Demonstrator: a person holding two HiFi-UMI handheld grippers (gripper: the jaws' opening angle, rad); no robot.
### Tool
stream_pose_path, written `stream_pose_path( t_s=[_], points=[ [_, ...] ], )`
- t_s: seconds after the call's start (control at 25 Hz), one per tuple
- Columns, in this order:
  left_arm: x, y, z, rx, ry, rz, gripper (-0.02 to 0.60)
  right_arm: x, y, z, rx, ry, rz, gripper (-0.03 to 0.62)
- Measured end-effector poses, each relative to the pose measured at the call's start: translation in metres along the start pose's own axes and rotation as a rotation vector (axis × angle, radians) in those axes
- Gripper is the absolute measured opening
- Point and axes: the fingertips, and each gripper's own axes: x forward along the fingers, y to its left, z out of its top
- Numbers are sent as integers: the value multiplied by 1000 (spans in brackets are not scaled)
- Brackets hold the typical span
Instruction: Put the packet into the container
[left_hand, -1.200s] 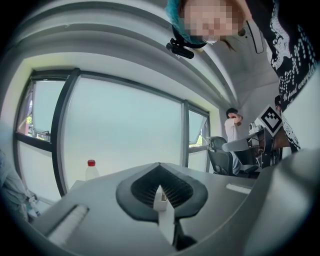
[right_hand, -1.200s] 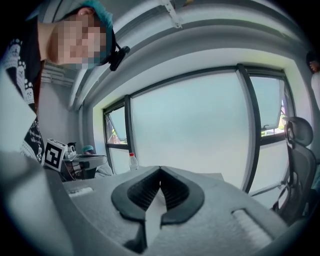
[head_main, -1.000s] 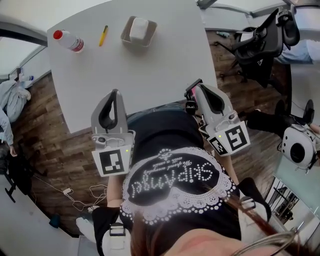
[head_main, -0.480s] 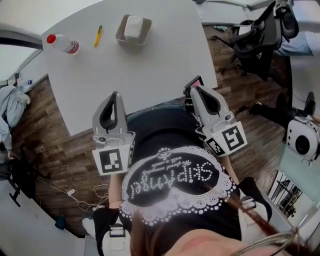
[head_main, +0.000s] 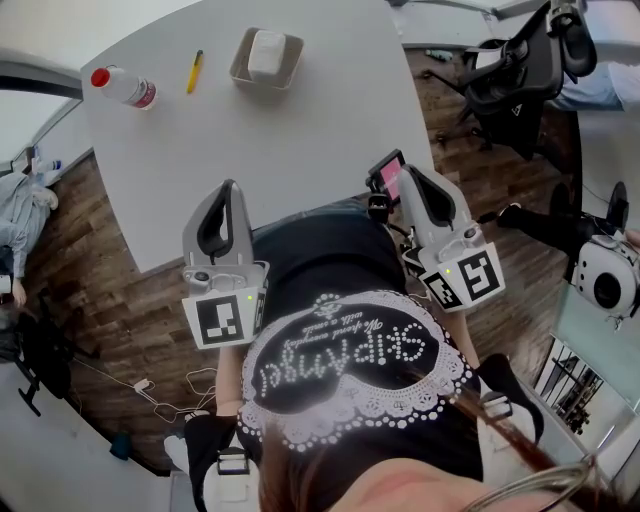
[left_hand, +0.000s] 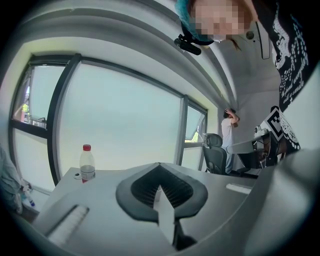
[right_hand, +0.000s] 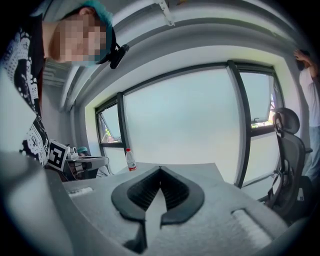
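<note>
**Head view with both gripper views.** The left gripper (head_main: 231, 188) and the right gripper (head_main: 408, 172) are held over the near edge of the white table (head_main: 300, 150), close to the person's body. Each has its jaws closed tip to tip and grips nothing (the gripper views show no object in either pair).

The grey container (head_main: 241, 70) stands at the far end of the table, well apart from both grippers. A white packet (head_main: 267, 52) lies inside it, its long axis running roughly away from the person.

The container lies ahead of the left gripper and slightly to its right. The right gripper is set farther off to the side, so the left is judged the nearer. A bottle (head_main: 125, 87) and a yellow pen (head_main: 195, 72) lie to the container's left.

With the packet inside the container, the task reads as complete
</note>
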Motion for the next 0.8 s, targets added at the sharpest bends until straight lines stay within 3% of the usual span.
stream_pose_path(
  t_s=[0.8],
  points=[
    [2,-3,-1,-17,-3,-13,0,0,-5,6,-24,-11,-3,-3]
  ],
)
